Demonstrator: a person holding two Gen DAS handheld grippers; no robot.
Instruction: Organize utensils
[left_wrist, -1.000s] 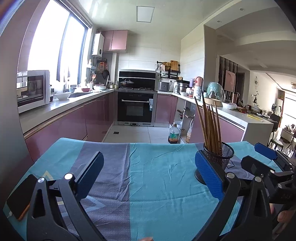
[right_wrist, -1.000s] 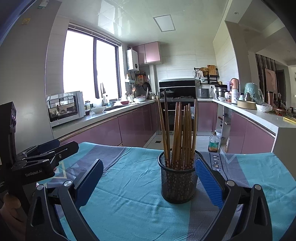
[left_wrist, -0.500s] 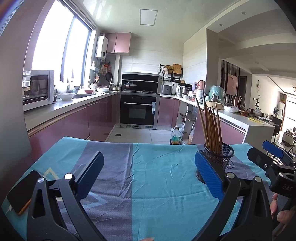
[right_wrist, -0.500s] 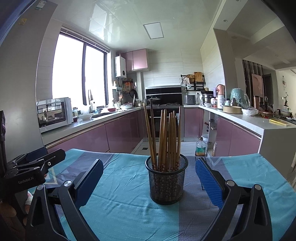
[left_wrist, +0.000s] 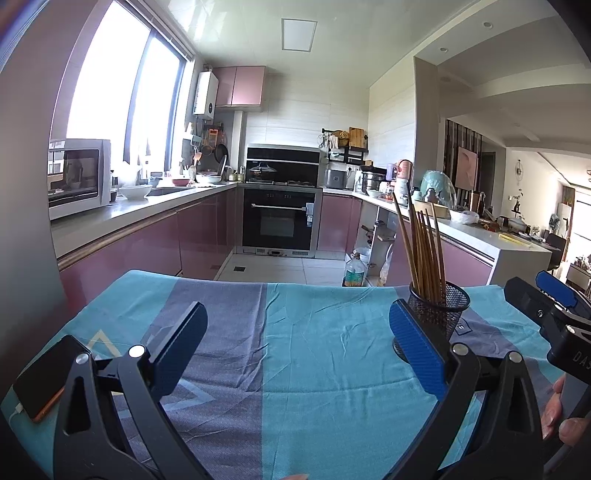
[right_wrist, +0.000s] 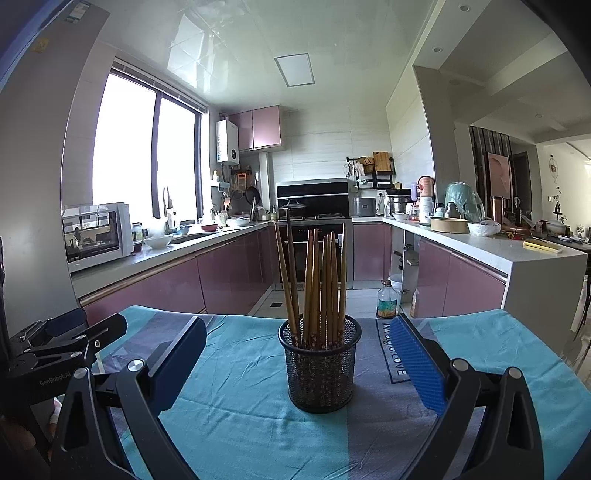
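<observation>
A black mesh cup (right_wrist: 320, 365) stands upright on the blue-and-grey tablecloth (right_wrist: 240, 373), holding several wooden chopsticks (right_wrist: 317, 288). My right gripper (right_wrist: 295, 354) is open, its fingers wide on either side of the cup and short of it, touching nothing. In the left wrist view the same mesh cup (left_wrist: 439, 314) sits behind my right-hand pad, with the chopsticks (left_wrist: 421, 251) leaning left. My left gripper (left_wrist: 295, 343) is open over bare cloth, holding nothing. The right gripper (left_wrist: 554, 310) shows at the right edge there, and the left gripper (right_wrist: 66, 343) at the left edge of the right wrist view.
A phone (left_wrist: 40, 380) with a white cable lies at the table's left corner. A hand (left_wrist: 565, 417) shows at the right edge. Beyond the table are purple kitchen cabinets (left_wrist: 147, 243), an oven (left_wrist: 280, 221), a microwave (left_wrist: 79, 177) and an oil bottle (left_wrist: 354, 269) on the floor.
Both cameras have drawn back and tilted slightly; the mesh cup now sits centred between my right fingers instead of toward the right one. Both grippers stay open.
</observation>
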